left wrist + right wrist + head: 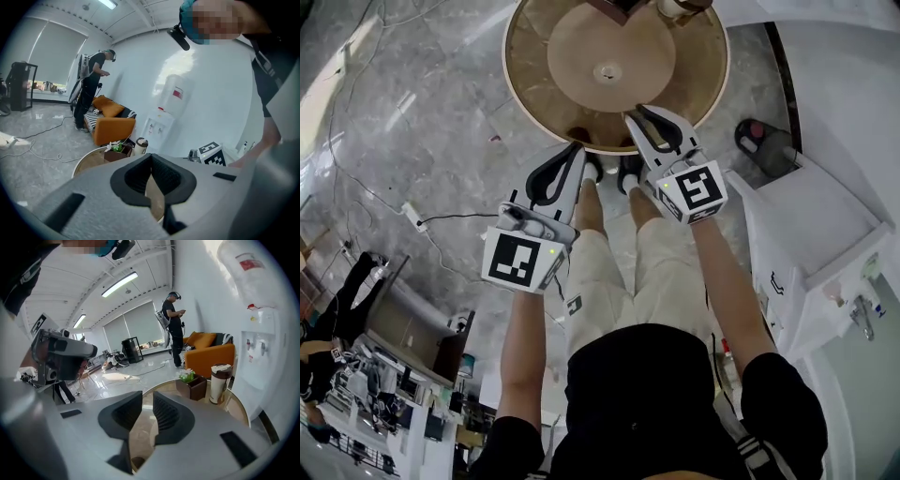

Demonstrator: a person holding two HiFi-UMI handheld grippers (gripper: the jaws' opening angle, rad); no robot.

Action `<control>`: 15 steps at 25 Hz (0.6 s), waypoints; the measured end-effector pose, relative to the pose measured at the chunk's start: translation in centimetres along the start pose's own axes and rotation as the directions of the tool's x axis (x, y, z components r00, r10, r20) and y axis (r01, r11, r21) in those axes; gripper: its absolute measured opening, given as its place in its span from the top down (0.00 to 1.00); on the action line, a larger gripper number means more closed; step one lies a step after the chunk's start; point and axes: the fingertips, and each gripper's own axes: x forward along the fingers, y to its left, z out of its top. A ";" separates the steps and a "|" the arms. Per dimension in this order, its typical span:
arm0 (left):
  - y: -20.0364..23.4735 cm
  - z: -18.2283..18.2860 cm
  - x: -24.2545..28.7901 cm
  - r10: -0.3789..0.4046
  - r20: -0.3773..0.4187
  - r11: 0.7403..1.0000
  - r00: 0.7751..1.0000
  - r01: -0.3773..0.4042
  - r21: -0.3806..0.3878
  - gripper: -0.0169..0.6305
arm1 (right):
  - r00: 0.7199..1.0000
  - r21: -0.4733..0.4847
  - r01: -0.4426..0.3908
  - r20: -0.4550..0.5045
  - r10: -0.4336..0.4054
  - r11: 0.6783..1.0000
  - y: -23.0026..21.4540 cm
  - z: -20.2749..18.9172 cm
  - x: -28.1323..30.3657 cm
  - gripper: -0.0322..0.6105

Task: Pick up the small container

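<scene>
The small container (680, 7), a pale lidded cup, stands at the far edge of the round wooden table (525, 94), next to a brown box with a plant (614, 7). The right gripper view shows the container (219, 383) upright, well beyond my right gripper (147, 397). It shows smaller in the left gripper view (140, 146). My right gripper (630, 117) hangs over the table's near rim, jaws a narrow gap apart with nothing between them. My left gripper (578, 150) is short of the rim, and its jaws (151, 157) meet at the tips, empty.
A water dispenser (260, 310) stands right of the table, and an orange sofa (211, 355) lies behind it with a person (174, 329) standing beside it. A white cabinet (806, 225) is at my right. Cables and a power strip (412, 216) lie on the floor at left.
</scene>
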 end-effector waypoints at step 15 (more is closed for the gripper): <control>4.9 -5.5 6.0 -0.067 -0.101 0.998 0.993 0.066 -0.009 0.95 | 0.995 0.003 0.071 -0.075 -0.071 0.997 -4.4 -9.5 8.1 0.60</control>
